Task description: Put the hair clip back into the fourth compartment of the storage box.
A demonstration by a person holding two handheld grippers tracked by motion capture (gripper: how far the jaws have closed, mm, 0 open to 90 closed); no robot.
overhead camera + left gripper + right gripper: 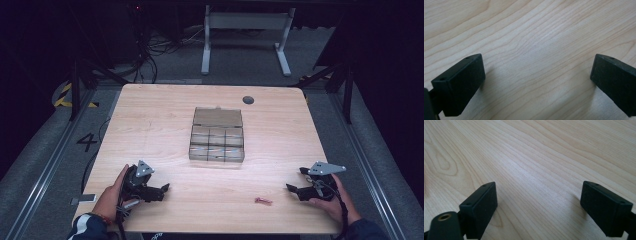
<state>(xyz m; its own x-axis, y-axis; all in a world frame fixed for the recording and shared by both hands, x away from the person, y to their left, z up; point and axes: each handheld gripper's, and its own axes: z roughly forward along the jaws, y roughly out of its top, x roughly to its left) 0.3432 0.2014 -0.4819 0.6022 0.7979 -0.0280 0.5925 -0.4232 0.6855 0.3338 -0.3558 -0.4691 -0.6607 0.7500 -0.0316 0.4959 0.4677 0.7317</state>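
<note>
On the near left of the tabletop (pixel 150 115), well apart from the clear box (pixel 217 136) at its middle, the left gripper (pixel 159 192) rests low over bare wood, tips turned toward the centre. Its fingers (pixel 461 83) stand wide apart with nothing between them, which reads as a waiting pose before any reach.

The box sits with its lid tipped back on the far side, so its small compartments lie open from above; what they hold is too small to tell. That placement probably keeps it within equal reach of both hands.

Right of the box and nearer the person lies a small pink piece (pixel 263 201), just beside the right gripper (pixel 294 190), likely the thing to be picked up. The right gripper's fingers (pixel 480 207) are also spread wide and empty.

On the floor left of the tabletop a painted "4" (pixel 87 141) can be read; no other writing is legible.
</note>
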